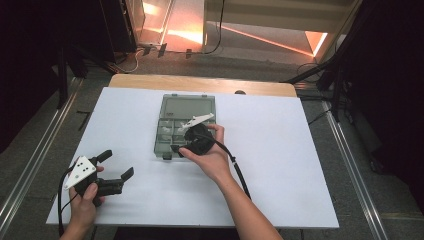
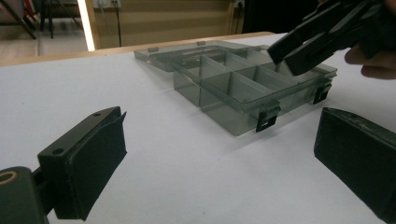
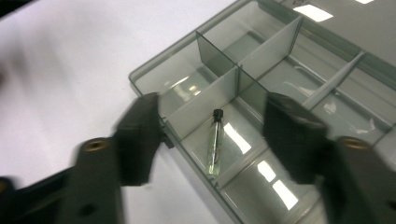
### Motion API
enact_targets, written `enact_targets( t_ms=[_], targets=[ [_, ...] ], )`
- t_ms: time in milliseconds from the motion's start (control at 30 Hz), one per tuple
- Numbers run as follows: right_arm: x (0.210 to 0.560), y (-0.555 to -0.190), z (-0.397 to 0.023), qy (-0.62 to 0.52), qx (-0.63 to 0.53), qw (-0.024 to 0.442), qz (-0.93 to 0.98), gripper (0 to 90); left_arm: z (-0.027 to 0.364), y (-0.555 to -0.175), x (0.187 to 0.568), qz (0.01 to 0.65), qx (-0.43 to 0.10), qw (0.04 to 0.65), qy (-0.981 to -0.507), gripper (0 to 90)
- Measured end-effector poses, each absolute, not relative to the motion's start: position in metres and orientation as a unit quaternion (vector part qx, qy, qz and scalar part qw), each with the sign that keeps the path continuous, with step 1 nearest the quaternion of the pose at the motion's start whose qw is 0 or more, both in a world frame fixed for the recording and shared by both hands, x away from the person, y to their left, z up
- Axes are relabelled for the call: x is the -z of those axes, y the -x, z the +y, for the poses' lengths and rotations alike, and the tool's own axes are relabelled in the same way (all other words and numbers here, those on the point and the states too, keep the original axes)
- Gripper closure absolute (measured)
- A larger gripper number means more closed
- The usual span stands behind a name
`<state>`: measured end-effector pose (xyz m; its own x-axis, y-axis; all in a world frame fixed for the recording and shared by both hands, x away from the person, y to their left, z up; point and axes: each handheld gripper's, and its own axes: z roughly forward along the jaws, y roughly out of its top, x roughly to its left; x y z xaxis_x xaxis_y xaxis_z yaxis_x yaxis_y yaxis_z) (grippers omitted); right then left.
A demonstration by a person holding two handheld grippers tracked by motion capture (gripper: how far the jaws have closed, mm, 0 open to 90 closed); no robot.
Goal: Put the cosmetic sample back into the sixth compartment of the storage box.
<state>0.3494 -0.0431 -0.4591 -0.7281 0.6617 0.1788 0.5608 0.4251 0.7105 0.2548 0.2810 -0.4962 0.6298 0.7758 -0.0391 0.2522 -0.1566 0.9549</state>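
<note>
A clear grey plastic organiser box [image 1: 186, 127] with its lid folded flat behind it lies near the middle of the white worktop [image 1: 280, 165], its upright dividers cutting the tray into small compartments. Two dark latches hang on its near wall, seen well in the left gripper view.

The right claw [image 3: 212, 135] hovers over the near part of the box, held in the person's right hand [image 1: 207, 155]. Its two black jaws stand spread, with nothing pinched between them. Directly under the gap a small clear glass vial with a black cap [image 3: 215, 142] lies on its side on the floor of one compartment in the near row, beside a divider. The vial is apart from both jaws and touches neither pad. In the high view the right claw sits over the box's near right corner, a white plate on top of it and a black cable trailing back along the forearm.

The left claw [image 2: 219, 158] rests low over the worktop at the near left, well apart from the box. Its jaws are spread wide and empty, pointing toward the box. The left hand [image 1: 87, 197] grips its body, with the grey three-cornered plate on top.
</note>
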Motion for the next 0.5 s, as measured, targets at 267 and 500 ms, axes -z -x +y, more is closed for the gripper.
enact_targets(
  t_ms=[267,500],
  targets=[
    [0.454,-0.338,-0.073,-0.395,-0.426,0.097,0.808,0.0,0.277,-0.260,0.493,0.362,-0.245,0.526,-0.730,4.0],
    [0.457,-0.330,-0.096,-0.399,-0.447,0.105,0.794,0.0,0.270,-0.263,0.489,0.356,-0.225,0.528,-0.737,0.0]
  ],
)
